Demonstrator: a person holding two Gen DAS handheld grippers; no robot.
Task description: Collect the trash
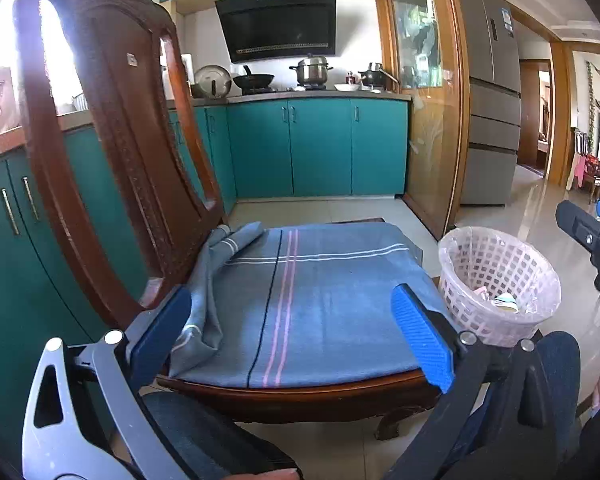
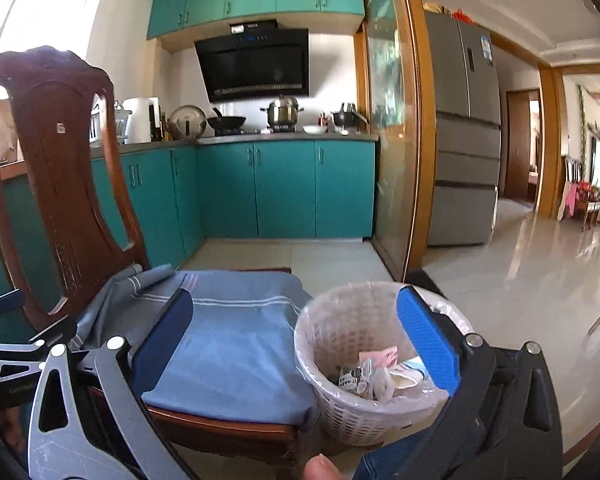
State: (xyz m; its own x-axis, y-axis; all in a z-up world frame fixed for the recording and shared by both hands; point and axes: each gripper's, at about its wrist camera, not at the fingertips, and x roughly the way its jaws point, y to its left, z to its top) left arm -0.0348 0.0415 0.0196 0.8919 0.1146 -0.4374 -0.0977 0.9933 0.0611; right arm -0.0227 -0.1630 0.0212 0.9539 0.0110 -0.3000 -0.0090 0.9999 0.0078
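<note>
Blue-padded and spread wide, our left hand-held gripper (image 1: 292, 330) hangs released over the dark carved wooden chair (image 1: 100, 152), with nothing between its fingers (image 1: 422, 342). In the left wrist view the seat of that chair is covered by a grey-blue striped cloth (image 1: 300, 300), bunched into folds at the back corner near the left finger. Just beside the chair's right edge stands the pale pink plastic lattice wastebasket (image 1: 500, 276) lined with a thin clear bag, and we can make out a few scraps of crumpled paper trash (image 1: 502, 302) lying inside it. At the right border the black body of our right hand-held gripper (image 1: 592, 240) pokes into the frame. Behind the chair run teal kitchen cabinets (image 1: 320, 144) under a black range hood (image 1: 278, 24). In the right wrist view our right hand-held gripper (image 2: 294, 332) is likewise released and grasping nothing, its right finger over the wastebasket (image 2: 340, 360) and its left finger over the cloth (image 2: 236, 352). Here the trash (image 2: 376, 372) shows more plainly: pink, white and printed wrappers heaped at the bottom of the basket, which touches or nearly touches the seat's edge. A silver multi-door refrigerator (image 2: 460, 120) stands beyond the wooden door frame, on the glossy tiled floor (image 2: 520, 280).
</note>
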